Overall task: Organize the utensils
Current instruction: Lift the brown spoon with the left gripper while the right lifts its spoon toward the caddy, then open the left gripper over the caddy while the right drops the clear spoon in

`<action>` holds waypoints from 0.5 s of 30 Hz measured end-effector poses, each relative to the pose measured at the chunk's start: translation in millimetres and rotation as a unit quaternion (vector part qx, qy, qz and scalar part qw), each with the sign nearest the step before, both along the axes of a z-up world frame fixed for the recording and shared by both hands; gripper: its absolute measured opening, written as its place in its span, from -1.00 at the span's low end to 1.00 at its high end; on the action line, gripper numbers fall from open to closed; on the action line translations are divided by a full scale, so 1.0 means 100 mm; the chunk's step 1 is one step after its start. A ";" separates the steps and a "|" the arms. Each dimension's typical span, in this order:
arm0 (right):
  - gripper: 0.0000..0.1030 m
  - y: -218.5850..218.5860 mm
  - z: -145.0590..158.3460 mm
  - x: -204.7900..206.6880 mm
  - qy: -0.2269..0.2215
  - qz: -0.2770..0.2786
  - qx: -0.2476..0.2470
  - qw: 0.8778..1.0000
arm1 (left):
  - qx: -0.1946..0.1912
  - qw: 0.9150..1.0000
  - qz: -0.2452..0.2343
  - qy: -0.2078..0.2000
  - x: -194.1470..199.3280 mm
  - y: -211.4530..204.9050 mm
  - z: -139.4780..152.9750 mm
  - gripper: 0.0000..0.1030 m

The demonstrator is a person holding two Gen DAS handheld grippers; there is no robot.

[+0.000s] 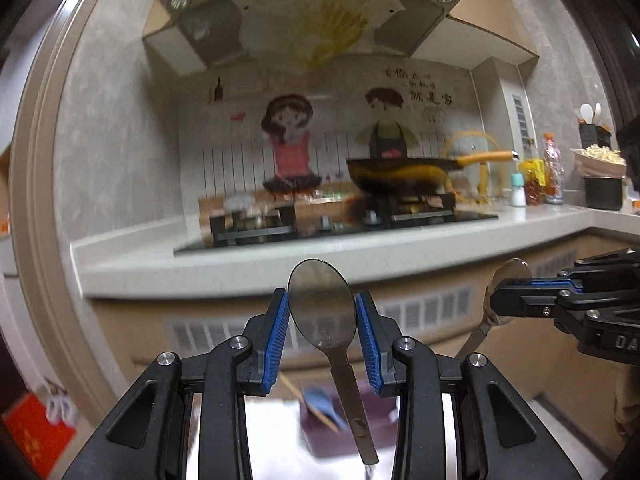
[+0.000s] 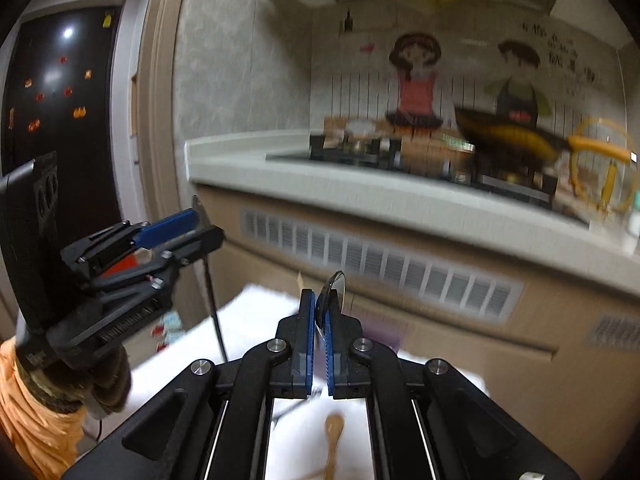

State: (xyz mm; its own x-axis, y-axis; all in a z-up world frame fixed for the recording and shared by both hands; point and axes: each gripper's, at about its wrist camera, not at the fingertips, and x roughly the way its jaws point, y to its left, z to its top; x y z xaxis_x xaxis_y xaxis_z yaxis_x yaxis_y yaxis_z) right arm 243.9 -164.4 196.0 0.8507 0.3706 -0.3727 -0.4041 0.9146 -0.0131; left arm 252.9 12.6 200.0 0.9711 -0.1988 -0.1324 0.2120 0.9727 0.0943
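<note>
A metal spoon [image 1: 322,304] stands bowl-up between the blue pads [image 1: 278,328] of my left gripper [image 1: 322,294], which is shut across the bowl's width. Its handle [image 1: 354,400] hangs down. At the right edge of the left wrist view my right gripper [image 1: 496,292] is shut on a second metal spoon [image 1: 510,274]. In the right wrist view that second spoon [image 2: 334,290] shows edge-on, pinched in the right gripper [image 2: 318,304]. The left gripper [image 2: 206,226] hovers at the left, its spoon's handle [image 2: 214,308] dangling. Both grippers are raised in front of the counter.
A pale countertop [image 1: 240,268] carries a gas hob [image 1: 304,228] with a dark wok [image 1: 400,172], bottles [image 1: 554,172] and a black utensil holder [image 1: 594,134] at the far right. Below lies a white surface [image 2: 256,320] with a wooden spoon [image 2: 334,428]. An orange sleeve [image 2: 24,420] is at the left.
</note>
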 end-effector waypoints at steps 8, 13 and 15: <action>-0.91 -0.08 -0.07 0.77 0.043 -0.002 0.015 0.999 | 0.012 1.000 -0.002 0.010 0.93 -0.17 -0.04 -0.32; -0.91 -0.17 -0.57 1.36 0.117 -0.009 0.023 0.993 | 0.014 0.998 -0.004 0.057 1.51 -0.25 -0.52 -0.32; -0.91 -0.19 -0.80 1.51 0.147 -0.013 0.024 0.989 | 0.014 0.996 -0.002 0.083 1.67 -0.25 -0.74 -0.32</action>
State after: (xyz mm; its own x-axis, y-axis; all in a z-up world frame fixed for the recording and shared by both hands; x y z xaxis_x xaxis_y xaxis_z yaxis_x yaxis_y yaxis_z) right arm 394.9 -183.4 116.0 0.7182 0.3721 -0.5880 -0.3597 0.9219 0.1441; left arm 419.8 -12.8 126.4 0.9344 -0.1970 -0.2969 0.2311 0.9693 0.0844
